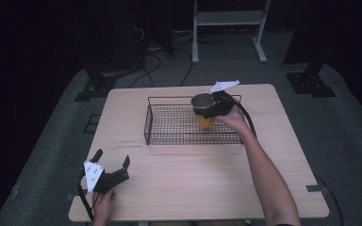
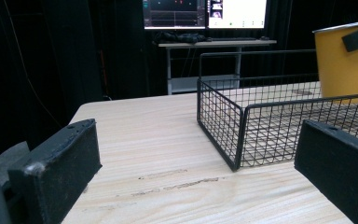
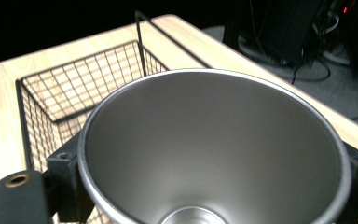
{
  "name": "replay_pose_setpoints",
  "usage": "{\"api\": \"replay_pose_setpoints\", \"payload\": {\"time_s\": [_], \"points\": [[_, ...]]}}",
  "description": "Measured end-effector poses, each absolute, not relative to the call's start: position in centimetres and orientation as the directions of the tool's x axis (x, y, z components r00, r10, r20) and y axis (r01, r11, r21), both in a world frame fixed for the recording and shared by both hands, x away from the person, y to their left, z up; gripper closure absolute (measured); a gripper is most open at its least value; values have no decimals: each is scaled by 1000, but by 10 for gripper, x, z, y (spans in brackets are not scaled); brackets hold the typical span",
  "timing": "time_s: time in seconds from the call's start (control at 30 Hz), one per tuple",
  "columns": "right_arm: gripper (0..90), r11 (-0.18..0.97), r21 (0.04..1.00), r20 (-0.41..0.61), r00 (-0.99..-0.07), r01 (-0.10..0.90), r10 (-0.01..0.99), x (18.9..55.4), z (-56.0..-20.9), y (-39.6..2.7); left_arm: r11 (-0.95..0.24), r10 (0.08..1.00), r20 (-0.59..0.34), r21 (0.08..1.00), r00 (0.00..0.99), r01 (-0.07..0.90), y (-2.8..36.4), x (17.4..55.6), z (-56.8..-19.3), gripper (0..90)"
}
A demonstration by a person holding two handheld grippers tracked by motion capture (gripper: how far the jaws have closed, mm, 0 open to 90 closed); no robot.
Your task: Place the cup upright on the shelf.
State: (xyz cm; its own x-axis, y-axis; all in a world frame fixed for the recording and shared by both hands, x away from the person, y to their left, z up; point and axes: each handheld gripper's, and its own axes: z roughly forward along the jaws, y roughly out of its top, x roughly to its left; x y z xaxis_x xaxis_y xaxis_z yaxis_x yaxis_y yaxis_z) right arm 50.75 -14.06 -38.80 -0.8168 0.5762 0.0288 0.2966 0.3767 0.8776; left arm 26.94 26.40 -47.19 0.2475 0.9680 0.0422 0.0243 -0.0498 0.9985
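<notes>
Tools in both hands work at a pale wooden table (image 1: 184, 179). At the near left corner, the left tool (image 1: 111, 158) rests low over the bare wood with its jaws spread wide and nothing between them; a hand (image 1: 103, 201) grips it from behind, and a white three-cornered plate sits on top of it.

Toward the middle of the far half stands a black wire basket (image 1: 169, 125), low-walled and rectangular, its mesh floor bare on the left side. From the left gripper view the basket (image 2: 223, 116) shows a square corner post and fine grid walls, with scuff marks on the wood in front of it.

At the basket's right end the right tool (image 1: 207, 111) pinches a cup (image 1: 203, 119) across its upper part, jaws pressed against both sides just under the rim. The cup is upright and held over the basket's floor, near the far right corner; whether its base touches the mesh cannot be told. It is yellow-orange outside, tapering downward, with a silvery rim. In the right gripper view the cup (image 3: 214, 149) shows a brushed metal inside with nothing in it.

Beyond the table, on grey floor, are cables (image 1: 160, 56), a white stand (image 1: 228, 28) and dark frame feet. Lit monitors (image 2: 205, 13) sit above a desk in the left gripper view.
</notes>
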Motion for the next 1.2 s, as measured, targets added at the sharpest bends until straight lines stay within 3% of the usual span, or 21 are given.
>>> {"api": "replay_pose_setpoints", "payload": {"time_s": [0.8,0.9,1.2], "points": [[81,449,836,17,-833,315,552,518,-414,-131,-46,967,38,999,250,24,265,269,-472,0],[32,447,840,17,-837,309,547,518,-415,-131,-45,968,38,999,250,23,265,270,-472,0],[21,440,848,8,-836,297,549,516,-415,-134,-47,967,40,999,251,24,265,269,-472,0]]}}
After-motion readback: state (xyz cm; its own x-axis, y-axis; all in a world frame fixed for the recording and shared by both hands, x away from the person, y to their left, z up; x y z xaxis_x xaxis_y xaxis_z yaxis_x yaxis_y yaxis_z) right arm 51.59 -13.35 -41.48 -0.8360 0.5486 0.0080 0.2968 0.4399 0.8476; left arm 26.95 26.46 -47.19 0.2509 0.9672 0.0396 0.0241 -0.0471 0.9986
